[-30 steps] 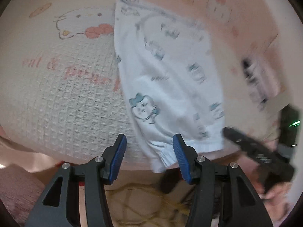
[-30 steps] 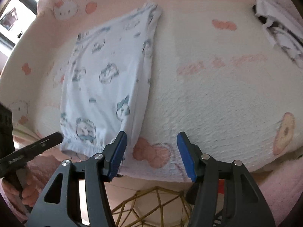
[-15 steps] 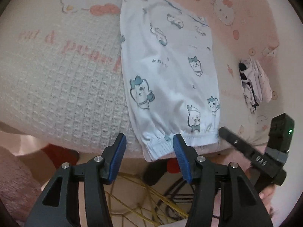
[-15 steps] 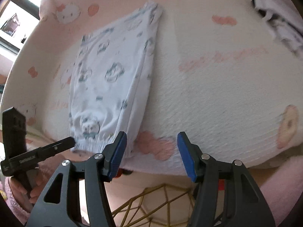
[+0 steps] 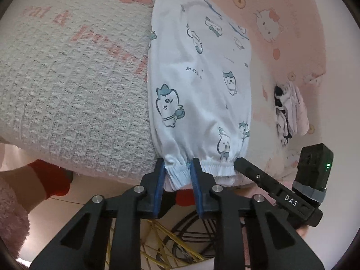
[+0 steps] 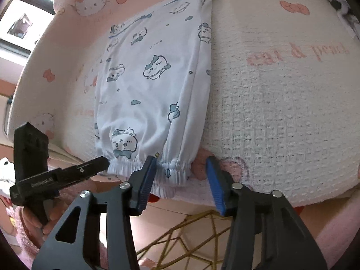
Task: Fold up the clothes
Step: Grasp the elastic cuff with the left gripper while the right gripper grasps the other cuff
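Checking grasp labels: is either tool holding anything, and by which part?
Left tool is shut on the elastic cuff of the printed white pants. Right tool is open around the cuff's other end, holding nothing.

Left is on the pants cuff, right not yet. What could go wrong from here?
1. The left gripper pinches only one corner of the elastic cuff; a lift might slip or take one layer.
2. The right gripper is open, its right finger over the blanket; closing could catch it.
3. The cuff overhangs the bed edge, so pulling may drag the pants off.
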Demonstrator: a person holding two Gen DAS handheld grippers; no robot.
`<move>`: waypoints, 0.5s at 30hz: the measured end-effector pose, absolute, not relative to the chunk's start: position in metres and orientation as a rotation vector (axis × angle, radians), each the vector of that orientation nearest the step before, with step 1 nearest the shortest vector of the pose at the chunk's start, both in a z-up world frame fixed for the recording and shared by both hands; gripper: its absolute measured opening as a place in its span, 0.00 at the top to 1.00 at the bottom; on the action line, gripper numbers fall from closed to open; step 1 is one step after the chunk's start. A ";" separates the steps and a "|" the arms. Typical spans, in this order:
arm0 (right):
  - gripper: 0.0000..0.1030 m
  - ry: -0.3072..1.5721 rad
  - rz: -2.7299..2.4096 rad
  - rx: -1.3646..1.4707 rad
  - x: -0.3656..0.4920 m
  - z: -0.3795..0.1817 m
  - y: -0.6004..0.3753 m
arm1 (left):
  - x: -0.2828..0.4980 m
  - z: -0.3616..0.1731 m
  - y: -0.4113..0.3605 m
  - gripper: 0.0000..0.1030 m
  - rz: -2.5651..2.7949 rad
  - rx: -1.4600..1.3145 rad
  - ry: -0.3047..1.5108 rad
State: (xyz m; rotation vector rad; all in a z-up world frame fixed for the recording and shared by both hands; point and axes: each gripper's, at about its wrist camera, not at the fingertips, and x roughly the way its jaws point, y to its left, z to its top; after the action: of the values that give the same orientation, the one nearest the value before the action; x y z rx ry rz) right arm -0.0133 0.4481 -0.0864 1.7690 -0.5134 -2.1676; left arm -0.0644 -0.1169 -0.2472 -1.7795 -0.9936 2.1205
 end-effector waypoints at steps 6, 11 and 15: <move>0.60 -0.449 -2.171 1.753 -0.033 -0.100 0.417 | -0.061 -0.247 -0.111 0.75 2.148 -1.783 -0.942; 0.81 -0.412 -2.175 1.737 -0.049 -0.112 0.394 | -0.058 -0.241 -0.104 0.77 2.195 -1.764 -0.873; 0.76 -0.453 -2.164 1.735 -0.052 -0.115 0.394 | -0.058 -0.242 -0.106 0.68 2.176 -1.750 -0.908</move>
State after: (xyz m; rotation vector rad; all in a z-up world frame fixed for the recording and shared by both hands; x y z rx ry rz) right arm -0.0515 0.3939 -0.1149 1.7351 -0.4535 -2.1641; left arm -0.0583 -0.1059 -0.2422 -1.7501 -0.9078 2.1764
